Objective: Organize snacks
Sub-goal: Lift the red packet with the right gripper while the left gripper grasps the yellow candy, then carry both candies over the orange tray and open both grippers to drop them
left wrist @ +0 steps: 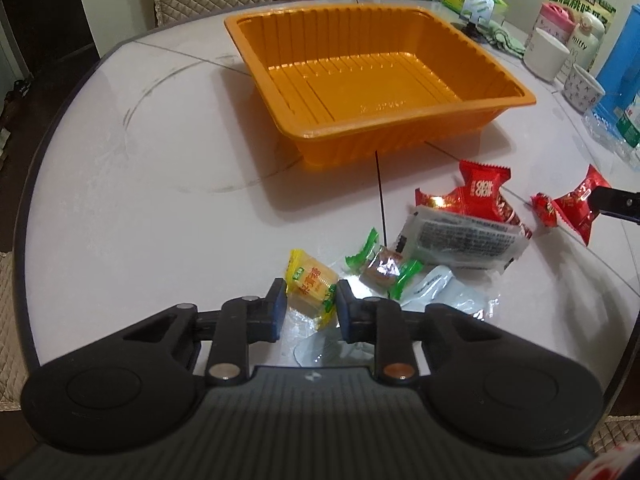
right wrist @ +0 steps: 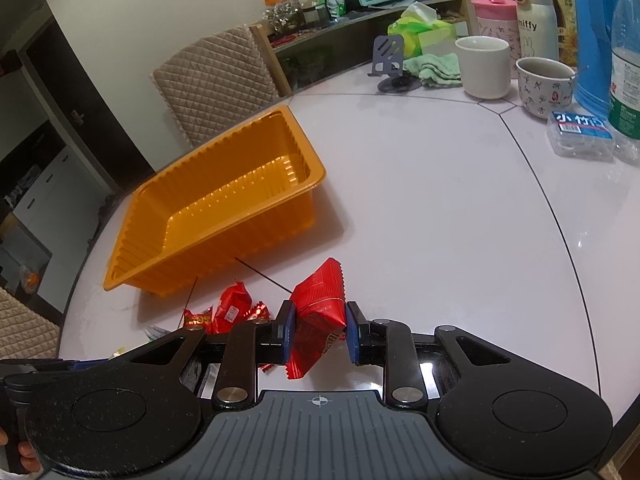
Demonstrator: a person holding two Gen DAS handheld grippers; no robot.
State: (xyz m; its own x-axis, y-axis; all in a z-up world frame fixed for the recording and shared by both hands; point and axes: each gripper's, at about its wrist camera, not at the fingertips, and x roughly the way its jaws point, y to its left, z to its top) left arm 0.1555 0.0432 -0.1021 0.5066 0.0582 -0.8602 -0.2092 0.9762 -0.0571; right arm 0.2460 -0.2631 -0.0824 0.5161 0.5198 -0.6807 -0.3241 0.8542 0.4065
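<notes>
A yellow wrapped candy is clamped by the left gripper, a red foil snack packet by the right gripper; both are held just before the empty orange ribbed plastic tray.

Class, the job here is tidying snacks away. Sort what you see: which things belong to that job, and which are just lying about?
Belongs to the job:
orange tray
yellow sweet between left tongs
red packet gripped by right tongs
green-ended sweet
clear packet

Just lying about:
white mug
tissue pack
green cloth
water bottle
</notes>
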